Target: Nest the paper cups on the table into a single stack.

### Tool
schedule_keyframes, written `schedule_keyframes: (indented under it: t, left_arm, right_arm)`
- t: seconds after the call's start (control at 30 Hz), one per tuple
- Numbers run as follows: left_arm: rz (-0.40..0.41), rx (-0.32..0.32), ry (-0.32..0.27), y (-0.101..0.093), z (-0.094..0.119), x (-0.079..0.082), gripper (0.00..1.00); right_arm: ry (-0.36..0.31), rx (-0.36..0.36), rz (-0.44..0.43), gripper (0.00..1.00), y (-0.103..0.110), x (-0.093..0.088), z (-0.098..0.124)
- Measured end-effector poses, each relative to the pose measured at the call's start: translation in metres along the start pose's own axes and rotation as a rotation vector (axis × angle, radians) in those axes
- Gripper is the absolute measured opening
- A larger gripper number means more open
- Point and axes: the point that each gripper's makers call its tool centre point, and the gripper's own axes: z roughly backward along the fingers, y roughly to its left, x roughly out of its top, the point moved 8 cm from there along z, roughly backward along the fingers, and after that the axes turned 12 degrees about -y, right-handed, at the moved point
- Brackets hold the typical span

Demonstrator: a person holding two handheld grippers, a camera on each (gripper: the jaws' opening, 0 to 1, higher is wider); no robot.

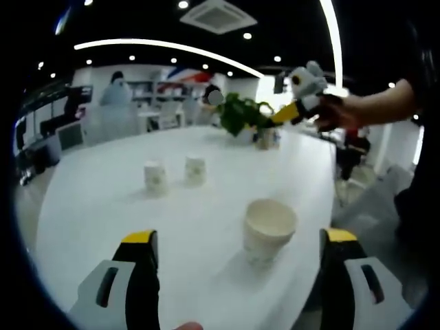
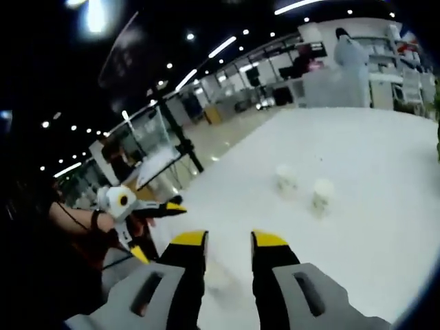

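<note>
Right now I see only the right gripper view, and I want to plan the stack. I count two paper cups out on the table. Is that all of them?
Observer: No. The left gripper view shows a third paper cup, upright with its mouth open. It is nearer than the far left cup and the far right cup.
Operator: Is the left gripper on it?
Observer: No. The left gripper has its jaws wide apart just short of the third paper cup, which sits toward the right jaw, untouched.
Operator: Anything past the cups?
Observer: A leafy plant stands at the far end of the table.
</note>
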Motion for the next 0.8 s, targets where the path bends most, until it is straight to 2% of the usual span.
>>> schedule_keyframes:
  t: [0.07, 0.13, 0.37, 0.43, 0.47, 0.53, 0.6, 0.73, 0.8]
  left_arm:
    - [0.000, 0.001, 0.002, -0.001, 0.001, 0.000, 0.98]
    - [-0.004, 0.001, 0.002, -0.001, 0.001, 0.001, 0.98]
    - [-0.004, 0.004, 0.000, -0.003, 0.003, 0.001, 0.98]
    - [-0.003, 0.007, -0.002, -0.003, 0.005, 0.001, 0.98]
    - [0.000, 0.009, -0.003, -0.003, 0.005, 0.001, 0.98]
    - [0.000, 0.011, -0.003, -0.002, 0.006, 0.001, 0.98]
    - [0.001, 0.012, -0.006, -0.002, 0.006, 0.002, 0.98]
    - [0.001, 0.012, -0.002, -0.002, 0.006, 0.002, 0.98]
    - [0.003, 0.015, -0.005, -0.003, 0.007, 0.002, 0.98]
  right_arm:
    - [0.002, -0.021, 0.006, 0.28, -0.004, -0.005, 0.004]
    - [0.019, -0.054, -0.009, 0.35, -0.008, -0.010, 0.006]
    - [-0.038, -0.090, -0.017, 0.49, -0.013, -0.011, 0.011]
    - [-0.061, -0.112, 0.000, 0.56, -0.015, -0.010, 0.010]
    - [-0.056, -0.154, 0.033, 0.62, -0.019, -0.010, 0.011]
    - [-0.092, -0.200, 0.049, 0.81, -0.021, -0.010, 0.009]
    - [-0.096, -0.207, 0.037, 0.91, -0.021, -0.013, 0.009]
    - [-0.105, -0.224, 0.021, 1.00, -0.023, -0.017, 0.009]
    - [-0.113, -0.254, 0.042, 1.00, -0.026, -0.018, 0.008]
